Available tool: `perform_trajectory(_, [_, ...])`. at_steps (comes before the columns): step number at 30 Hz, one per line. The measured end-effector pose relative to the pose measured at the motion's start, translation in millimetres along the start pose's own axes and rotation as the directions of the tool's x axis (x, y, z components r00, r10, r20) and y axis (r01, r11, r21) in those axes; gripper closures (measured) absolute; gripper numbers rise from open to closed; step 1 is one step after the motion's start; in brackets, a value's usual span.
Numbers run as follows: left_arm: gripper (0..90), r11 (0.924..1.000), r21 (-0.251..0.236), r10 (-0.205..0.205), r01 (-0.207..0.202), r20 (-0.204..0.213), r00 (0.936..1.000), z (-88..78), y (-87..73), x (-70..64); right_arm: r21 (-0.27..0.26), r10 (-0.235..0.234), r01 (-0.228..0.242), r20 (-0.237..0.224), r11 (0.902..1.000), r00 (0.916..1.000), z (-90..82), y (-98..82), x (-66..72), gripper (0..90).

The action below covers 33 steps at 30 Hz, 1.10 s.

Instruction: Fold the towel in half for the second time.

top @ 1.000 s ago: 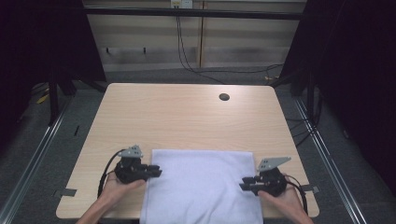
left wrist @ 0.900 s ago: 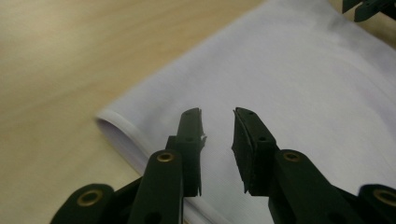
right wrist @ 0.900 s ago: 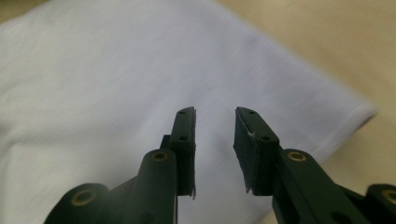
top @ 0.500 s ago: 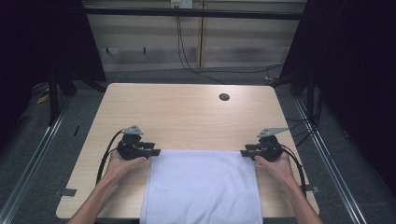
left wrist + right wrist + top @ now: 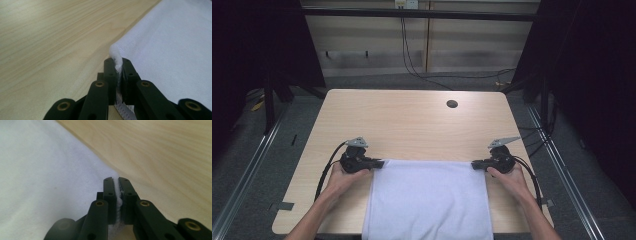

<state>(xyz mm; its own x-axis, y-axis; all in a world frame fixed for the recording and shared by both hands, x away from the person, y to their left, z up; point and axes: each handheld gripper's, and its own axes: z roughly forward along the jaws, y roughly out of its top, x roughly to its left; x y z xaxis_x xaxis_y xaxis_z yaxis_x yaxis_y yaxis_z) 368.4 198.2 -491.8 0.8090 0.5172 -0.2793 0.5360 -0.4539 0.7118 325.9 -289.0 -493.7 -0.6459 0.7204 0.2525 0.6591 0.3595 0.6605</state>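
A white towel [image 5: 429,200] lies flat on the near half of the wooden table [image 5: 412,125] and hangs over the front edge. My left gripper [image 5: 379,163] is at the towel's far left corner and my right gripper [image 5: 476,164] at its far right corner. In the left gripper view the jaws [image 5: 117,61] have just been closing and now pinch a bunched bit of towel [image 5: 170,50] corner between them. In the right gripper view the jaws [image 5: 116,180] have also just closed, with the towel [image 5: 45,177] edge squeezed between the pads.
A small round hole [image 5: 452,104] sits in the tabletop at the far right. Bare wood stretches beyond the towel to the far edge. Dark frame posts and cables stand around the table on the floor.
Both hands moved away from the person, from the towel's sides to its far corners. The jaws, open half a second ago, are now shut on the corners.
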Motion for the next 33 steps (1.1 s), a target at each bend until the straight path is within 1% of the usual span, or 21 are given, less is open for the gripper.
perform_trajectory(1, [85.6, 0.9999, -0.015, -0.004, 0.004, -0.005, 1.0, -2.6, 1.5, 0.9, -0.022, 0.014, -0.014, -0.003, 0.9997, 0.9999, -4.5, 1.7, 1.2, 85.9])
perform_trajectory(3, [85.7, 0.9982, -0.058, -0.019, 0.019, 0.003, 0.9998, -8.7, 5.3, 3.2, -0.066, 0.013, -0.012, 0.002, 0.9978, 0.9999, -13.1, 6.4, 1.7, 86.2])
perform_trajectory(4, [85.7, 0.9972, -0.073, -0.017, 0.016, -0.01, 0.9998, -13.0, 10.2, 5.1, -0.081, 0.013, -0.012, 0.006, 0.9966, 0.9999, -16.3, 9.0, 1.4, 86.2])
perform_trajectory(6, [85.8, 0.9942, -0.107, -0.017, 0.014, -0.022, 0.9996, -17.7, 21.7, 9.8, -0.129, 0.027, -0.026, 0.004, 0.9913, 0.9996, -23.9, 15.9, -0.8, 86.3])
perform_trajectory(7, [85.9, 0.9919, -0.126, -0.016, 0.013, -0.027, 0.9995, -18.6, 25.8, 11.3, -0.131, 0.02, -0.018, 0.017, 0.9912, 0.9996, -26.5, 21.6, -2.3, 86.3])
perform_trajectory(8, [85.9, 0.9909, -0.134, -0.014, 0.01, -0.03, 0.9995, -19.1, 30.4, 12.2, -0.132, 0.019, -0.016, 0.025, 0.9911, 0.9995, -28.0, 25.7, -2.7, 86.3])
perform_trajectory(9, [85.9, 0.9897, -0.143, -0.001, -0.006, -0.044, 0.999, -19.2, 38.6, 13.5, -0.135, 0.016, -0.011, 0.035, 0.9907, 0.9992, -30.0, 30.0, -3.2, 86.3])
perform_trajectory(11, [86.0, 0.9884, -0.151, 0.01, -0.019, -0.057, 0.9983, -20.0, 54.2, 16.6, -0.16, 0.011, -0.003, 0.051, 0.9871, 0.9986, -37.1, 42.9, -5.8, 86.3])
perform_trajectory(13, [85.9, 0.9847, -0.172, 0.017, -0.028, -0.063, 0.9978, -22.5, 65.7, 19.9, -0.177, 0.009, 0.003, 0.068, 0.9842, 0.9976, -42.9, 53.5, -9.9, 86.3])
perform_trajectory(15, [85.9, 0.9805, -0.195, 0.013, -0.026, -0.065, 0.9978, -24.9, 76.3, 23.6, -0.199, 0.009, 0.006, 0.078, 0.9799, 0.9969, -47.6, 61.1, -15.0, 86.4])
perform_trajectory(17, [85.9, 0.9777, -0.207, 0.018, -0.034, -0.078, 0.9968, -25.7, 89.2, 26.5, -0.23, 0.009, 0.012, 0.092, 0.973, 0.9957, -53.2, 69.8, -21.5, 86.3])
perform_trajectory(19, [86.0, 0.9739, -0.224, 0.016, -0.035, -0.086, 0.9962, -25.8, 98.2, 27.3, -0.263, 0.02, 0.008, 0.105, 0.9648, 0.9943, -57.0, 77.9, -26.9, 86.4])
perform_trajectory(22, [86.0, 0.9655, -0.258, 0.011, -0.034, -0.092, 0.9957, -26.4, 109.8, 27.6, -0.292, 0.039, -0.002, 0.119, 0.9565, 0.9921, -60.2, 87.8, -34.7, 86.6])
perform_trajectory(24, [86.0, 0.9625, -0.269, 0.012, -0.037, -0.092, 0.9957, -28.2, 113.8, 26.3, -0.307, 0.045, -0.005, 0.125, 0.9518, 0.9911, -62.7, 93.3, -38.5, 86.6])
perform_trajectory(26, [86.0, 0.9589, -0.28, 0.024, -0.045, -0.079, 0.9966, -31.7, 113.4, 22.5, -0.326, 0.044, -0.002, 0.122, 0.9453, 0.9915, -65.8, 95.8, -39.2, 86.6])
perform_trajectory(27, [86.0, 0.9588, -0.279, 0.035, -0.056, -0.079, 0.9963, -33.0, 112.3, 20.2, -0.33, 0.043, -0.001, 0.119, 0.944, 0.992, -67.9, 94.8, -38.5, 86.6])
perform_trajectory(28, [86.0, 0.9607, -0.268, 0.051, -0.072, -0.083, 0.9952, -35.0, 110.9, 17.6, -0.332, 0.032, 0.008, 0.115, 0.9434, 0.9928, -69.6, 93.0, -37.4, 86.6])
perform_trajectory(29, [86.0, 0.9611, -0.264, 0.061, -0.082, -0.088, 0.9942, -36.9, 109.5, 15.4, -0.331, 0.022, 0.015, 0.109, 0.9435, 0.9938, -71.7, 90.5, -35.2, 86.6])
perform_trajectory(31, [85.9, 0.9576, -0.268, 0.091, -0.105, -0.065, 0.9937, -43.7, 104.6, 8.3, -0.331, -0.005, 0.038, 0.098, 0.943, 0.9952, -76.5, 84.9, -28.6, 86.7])
perform_trajectory(32, [85.9, 0.9554, -0.271, 0.105, -0.118, -0.06, 0.9926, -47.3, 101.6, 4.9, -0.345, -0.019, 0.048, 0.086, 0.9374, 0.9961, -80.8, 81.1, -22.7, 86.8])
perform_trajectory(33, [85.9, 0.9567, -0.263, 0.112, -0.125, -0.065, 0.9916, -52.1, 97.7, 0.8, -0.36, -0.038, 0.063, 0.075, 0.9308, 0.9964, -85.6, 77.7, -16.5, 86.8])
